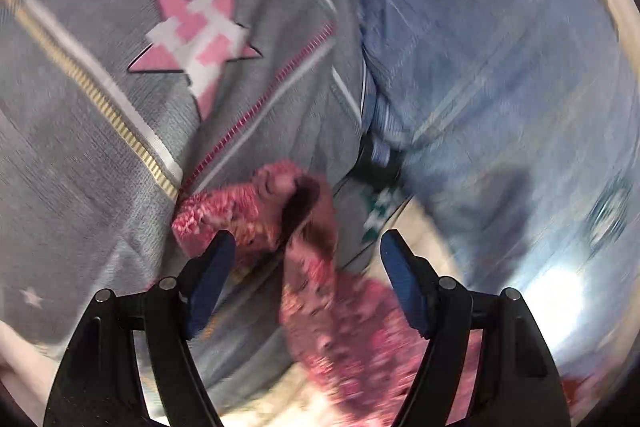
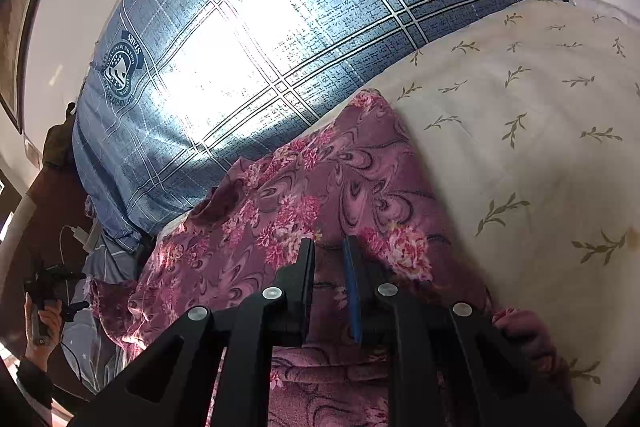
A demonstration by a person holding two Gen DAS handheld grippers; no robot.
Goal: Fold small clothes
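Both tongs point downward, right tongs (image 2: 330,247) gripping floral cloth (image 2: 320,187).

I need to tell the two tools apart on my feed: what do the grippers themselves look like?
Both look alike. The left gripper and right gripper each have black curved plastic arms joined by round silver pins, ending in flat fingers faced with blue pads. No markings or cables show on them.

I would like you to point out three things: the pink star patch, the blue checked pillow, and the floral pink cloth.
pink star patch (image 1: 196,43), left wrist view, centre of the star.
blue checked pillow (image 2: 320,7), right wrist view, upper middle of its cover.
floral pink cloth (image 2: 320,183), right wrist view, flat part ahead of the gripper.
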